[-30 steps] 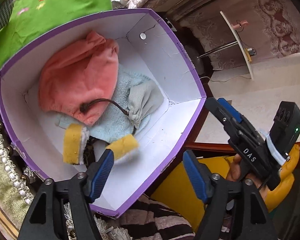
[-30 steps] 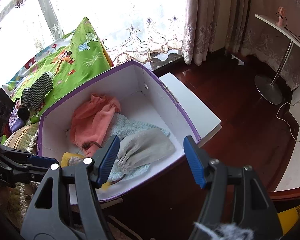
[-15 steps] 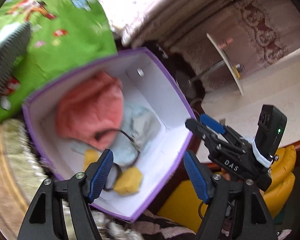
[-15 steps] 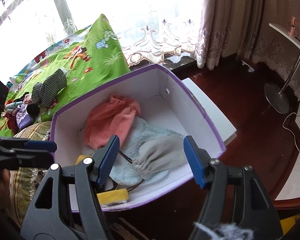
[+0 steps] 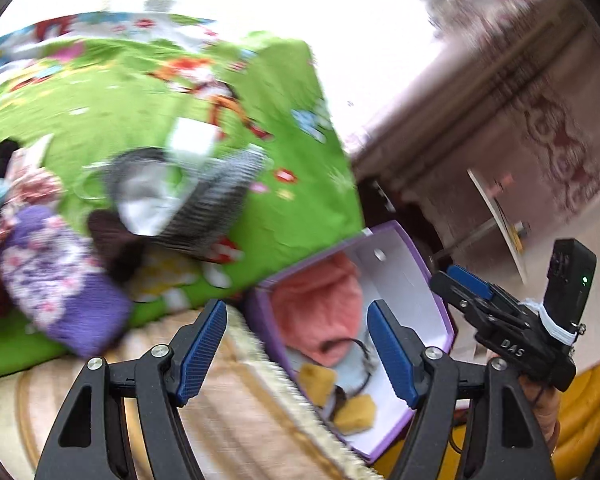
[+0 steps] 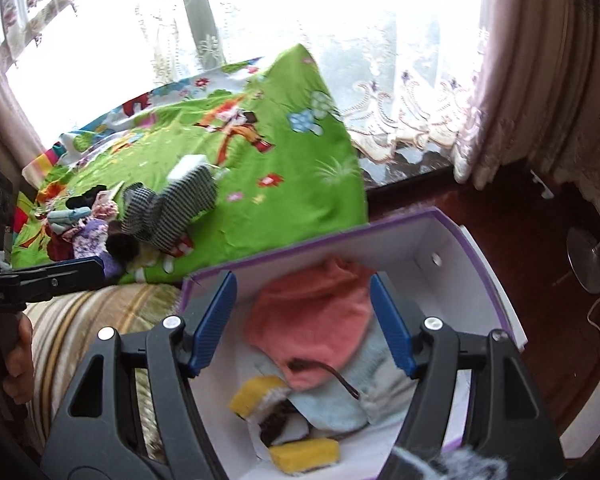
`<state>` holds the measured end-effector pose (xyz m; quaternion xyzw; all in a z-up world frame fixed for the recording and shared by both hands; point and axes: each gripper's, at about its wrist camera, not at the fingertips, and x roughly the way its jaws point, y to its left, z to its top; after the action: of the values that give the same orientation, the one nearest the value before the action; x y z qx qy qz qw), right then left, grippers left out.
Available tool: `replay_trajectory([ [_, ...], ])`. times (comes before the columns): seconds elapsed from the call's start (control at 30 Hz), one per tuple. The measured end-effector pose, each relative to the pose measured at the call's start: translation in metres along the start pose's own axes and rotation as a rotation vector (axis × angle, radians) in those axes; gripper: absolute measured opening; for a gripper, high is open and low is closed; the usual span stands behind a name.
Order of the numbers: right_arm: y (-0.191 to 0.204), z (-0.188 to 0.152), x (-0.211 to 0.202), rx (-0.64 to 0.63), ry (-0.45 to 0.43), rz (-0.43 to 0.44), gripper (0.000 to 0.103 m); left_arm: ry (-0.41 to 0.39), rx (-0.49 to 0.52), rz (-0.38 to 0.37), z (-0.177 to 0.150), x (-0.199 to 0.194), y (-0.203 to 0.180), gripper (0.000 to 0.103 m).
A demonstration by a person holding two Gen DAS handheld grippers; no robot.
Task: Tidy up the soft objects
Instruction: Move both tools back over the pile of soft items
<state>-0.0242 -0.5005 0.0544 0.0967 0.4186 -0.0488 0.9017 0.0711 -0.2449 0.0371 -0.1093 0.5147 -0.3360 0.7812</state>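
Note:
A white box with a purple rim (image 6: pixel 488 280) holds a pink cloth (image 6: pixel 316 320), a light blue towel (image 6: pixel 332 404) and yellow sponges (image 6: pixel 256 396). My right gripper (image 6: pixel 302 322) hovers above the box; its jaws are opening with nothing between them. My left gripper (image 5: pixel 296 350) is open and empty over the beige cushion, left of the box (image 5: pixel 440 300). On the green blanket lie a black-and-white checkered item (image 5: pixel 188 196) and a purple floral item (image 5: pixel 56 276). The right gripper (image 5: pixel 444 280) shows beyond the box. The left gripper (image 6: pixel 92 270) shows at the left edge.
The green cartoon blanket (image 6: pixel 260 184) lies under a bright window with lace curtains (image 6: pixel 400 112). A striped beige cushion with a fringe (image 5: pixel 228 408) borders the box. Dark wooden floor (image 6: pixel 520 232) and a metal stand base (image 6: pixel 588 260) lie to the right.
Both grippers have risen and drawn back from the box. The left view has swung left onto the green blanket, so the box now sits low on its right.

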Motion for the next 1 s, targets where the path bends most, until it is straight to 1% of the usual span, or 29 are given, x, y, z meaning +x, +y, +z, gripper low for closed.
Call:
replay_trajectory([
  [0.17,0.032,0.025,0.012,-0.047,-0.013,0.039,0.074,-0.055,-0.120,0.035,0.000,-0.021,0.048,0.074],
  [0.4,0.070,0.058,0.036,-0.084,-0.013,0.092,0.076,-0.082,-0.238,0.065,-0.011,-0.039,0.098,0.074],
  [0.6,0.102,0.079,0.067,-0.117,0.019,0.138,0.076,-0.094,-0.286,0.072,-0.016,-0.046,0.121,0.074],
  [0.7,0.117,0.089,0.084,-0.127,0.036,0.149,0.076,-0.091,-0.303,0.055,-0.017,-0.052,0.127,0.073],
  [0.83,0.134,0.101,0.108,-0.146,0.058,0.148,0.076,-0.150,-0.302,0.049,-0.009,-0.077,0.132,0.073],
  [0.9,0.138,0.107,0.122,-0.135,0.078,0.137,0.076,-0.194,-0.306,0.075,0.001,-0.092,0.138,0.073],
  [1.0,0.146,0.113,0.143,-0.129,0.107,0.131,0.076,-0.243,-0.324,0.166,0.021,-0.109,0.157,0.073],
])
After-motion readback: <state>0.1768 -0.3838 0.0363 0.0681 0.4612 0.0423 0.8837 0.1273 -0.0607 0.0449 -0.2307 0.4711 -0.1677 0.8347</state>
